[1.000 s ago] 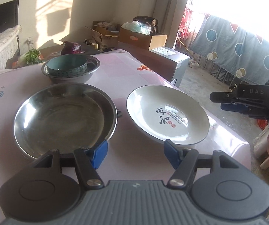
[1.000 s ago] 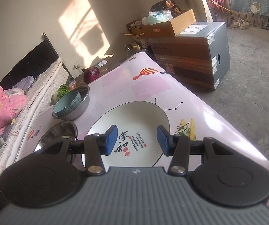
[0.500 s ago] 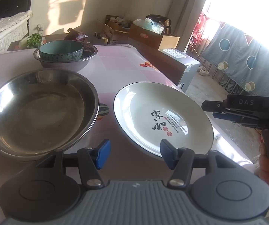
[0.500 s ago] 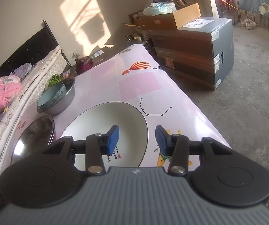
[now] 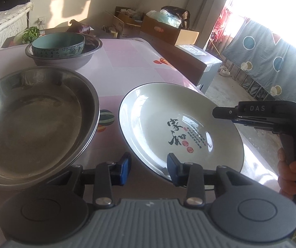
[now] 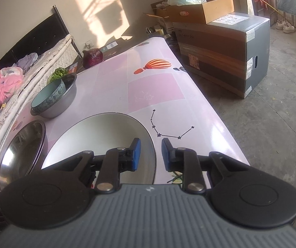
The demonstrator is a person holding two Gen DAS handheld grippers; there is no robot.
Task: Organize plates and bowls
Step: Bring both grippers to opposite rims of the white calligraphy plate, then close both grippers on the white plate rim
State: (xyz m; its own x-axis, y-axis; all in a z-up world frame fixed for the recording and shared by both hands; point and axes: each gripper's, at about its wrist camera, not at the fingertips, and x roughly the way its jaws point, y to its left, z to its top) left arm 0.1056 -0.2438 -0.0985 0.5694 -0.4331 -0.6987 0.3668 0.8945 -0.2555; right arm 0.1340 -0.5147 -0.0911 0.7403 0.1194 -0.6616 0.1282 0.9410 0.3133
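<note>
A white plate [image 5: 181, 128] with black and red writing lies near the table's right edge; it also shows in the right wrist view [image 6: 106, 136]. A wide steel plate [image 5: 34, 119] lies to its left. A teal bowl [image 5: 59, 44] sits inside a steel bowl [image 5: 65, 59] at the back. My left gripper [image 5: 149, 168] is open, its jaws straddling the white plate's near rim. My right gripper [image 6: 149, 155] is open with a narrow gap, its jaws straddling the plate's right rim; it shows from the side in the left wrist view [image 5: 226, 113].
The pink patterned table [image 6: 154, 86] drops off to the floor on the right. Cardboard boxes [image 6: 220, 47] stand beyond it. A purple cabbage [image 6: 92, 57] and greens [image 6: 59, 73] lie behind the bowls. A bed [image 6: 7, 78] runs along the left.
Both grippers have moved in on the white plate: the left to its near rim, the right to its right rim. The right jaws have narrowed. The dishes have not moved.
</note>
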